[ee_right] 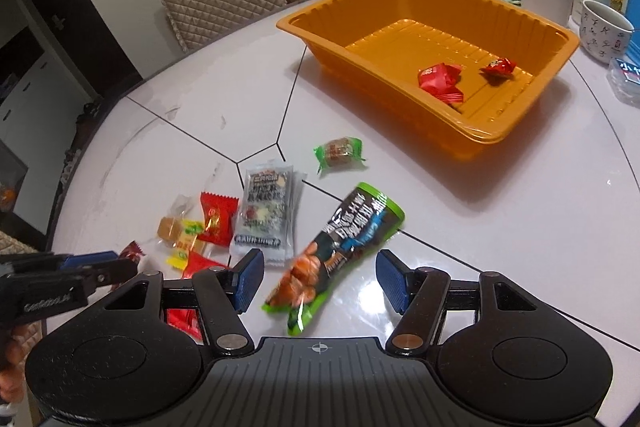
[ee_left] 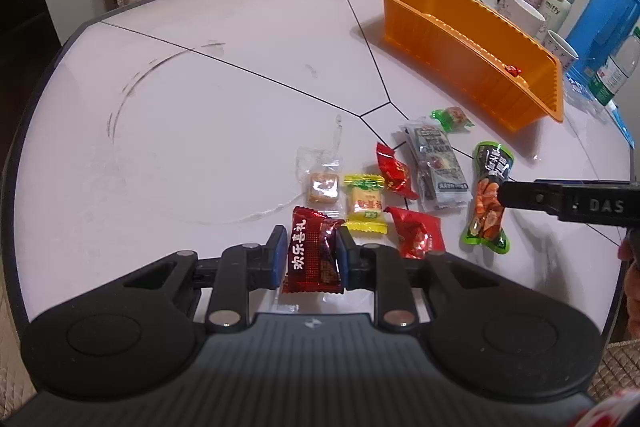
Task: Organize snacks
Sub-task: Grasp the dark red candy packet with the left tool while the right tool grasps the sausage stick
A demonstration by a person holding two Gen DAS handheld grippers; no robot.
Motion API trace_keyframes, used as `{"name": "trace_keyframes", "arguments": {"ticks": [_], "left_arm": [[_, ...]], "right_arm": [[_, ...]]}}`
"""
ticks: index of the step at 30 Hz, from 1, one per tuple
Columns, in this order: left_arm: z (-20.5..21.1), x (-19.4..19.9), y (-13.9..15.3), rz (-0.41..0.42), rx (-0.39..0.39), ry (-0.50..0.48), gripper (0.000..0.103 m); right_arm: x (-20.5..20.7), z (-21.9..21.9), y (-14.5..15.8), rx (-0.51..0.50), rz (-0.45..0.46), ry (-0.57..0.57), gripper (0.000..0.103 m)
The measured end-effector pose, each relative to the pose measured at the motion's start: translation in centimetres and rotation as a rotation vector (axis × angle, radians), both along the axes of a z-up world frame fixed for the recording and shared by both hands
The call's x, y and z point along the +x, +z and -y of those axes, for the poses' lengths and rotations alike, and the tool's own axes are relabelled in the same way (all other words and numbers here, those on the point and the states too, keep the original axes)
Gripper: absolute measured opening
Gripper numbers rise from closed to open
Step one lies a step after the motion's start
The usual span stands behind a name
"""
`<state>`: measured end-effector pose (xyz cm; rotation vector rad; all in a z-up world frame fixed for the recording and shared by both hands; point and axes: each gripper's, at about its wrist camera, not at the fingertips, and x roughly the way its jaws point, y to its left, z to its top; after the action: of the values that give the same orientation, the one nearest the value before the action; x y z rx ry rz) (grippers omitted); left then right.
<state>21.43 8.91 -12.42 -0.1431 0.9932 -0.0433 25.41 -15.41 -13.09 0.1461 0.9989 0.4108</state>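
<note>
Glossy, crinkled foil on the dark red packet (ee_left: 313,254), pinched between the blue ribbed pads of the left gripper (ee_left: 312,253) just above the smooth white table (ee_left: 200,131). Right gripper (ee_right: 320,281) parted around the long green-ended pouch (ee_right: 332,251), pads clear of it. Ribbed orange plastic tray (ee_right: 400,7): two red candies (ee_right: 440,81) inside by the right wrist view, only one peeking out from the left.

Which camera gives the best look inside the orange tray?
The right wrist view: it looks down into the orange tray, showing its ribbed floor and two red candies at one end. The left wrist view sees mostly its outer side wall, with only one red candy peeking over.
</note>
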Motion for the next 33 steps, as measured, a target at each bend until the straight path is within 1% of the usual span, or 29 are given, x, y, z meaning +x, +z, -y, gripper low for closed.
{"name": "trace_keyframes", "arguments": {"ticks": [5, 6, 7, 12, 16, 18, 21, 25, 30, 33], "left_arm": [[-0.2, 0.2, -0.1, -0.004, -0.001, 0.012, 0.023], [-0.2, 0.2, 0.0, -0.005, -0.002, 0.013, 0.023], [-0.2, 0.2, 0.0, -0.004, -0.003, 0.013, 0.023], [-0.2, 0.3, -0.1, -0.006, -0.002, 0.017, 0.023], [-0.4, 0.4, 0.0, -0.005, -0.002, 0.019, 0.023], [-0.4, 0.4, 0.1, -0.004, -0.001, 0.017, 0.023], [-0.4, 0.4, 0.1, -0.005, -0.004, 0.019, 0.023], [-0.4, 0.5, 0.3, -0.004, -0.007, 0.019, 0.023], [-0.3, 0.4, 0.5, 0.001, -0.008, 0.015, 0.023], [-0.2, 0.3, 0.5, 0.002, -0.005, 0.015, 0.023]], "right_arm": [[0.7, -1.0, -0.8, -0.057, 0.008, -0.007, 0.063], [0.8, -1.1, -1.0, -0.066, 0.005, -0.003, 0.059], [0.9, -1.1, -1.2, -0.067, -0.002, 0.006, 0.051], [0.9, -0.4, -1.6, -0.062, -0.016, 0.048, 0.039], [0.4, 0.3, -1.4, -0.101, -0.016, 0.110, 0.032], [0.2, 0.9, -1.4, -0.127, -0.036, 0.125, 0.031], [-0.2, 1.8, -1.4, -0.132, -0.056, 0.124, 0.031], [-0.3, 2.5, -1.2, -0.113, -0.058, 0.104, 0.031], [0.0, 1.9, -1.8, -0.112, -0.066, 0.067, 0.033], [0.2, 1.4, -2.1, -0.134, -0.052, 0.050, 0.034]]}}
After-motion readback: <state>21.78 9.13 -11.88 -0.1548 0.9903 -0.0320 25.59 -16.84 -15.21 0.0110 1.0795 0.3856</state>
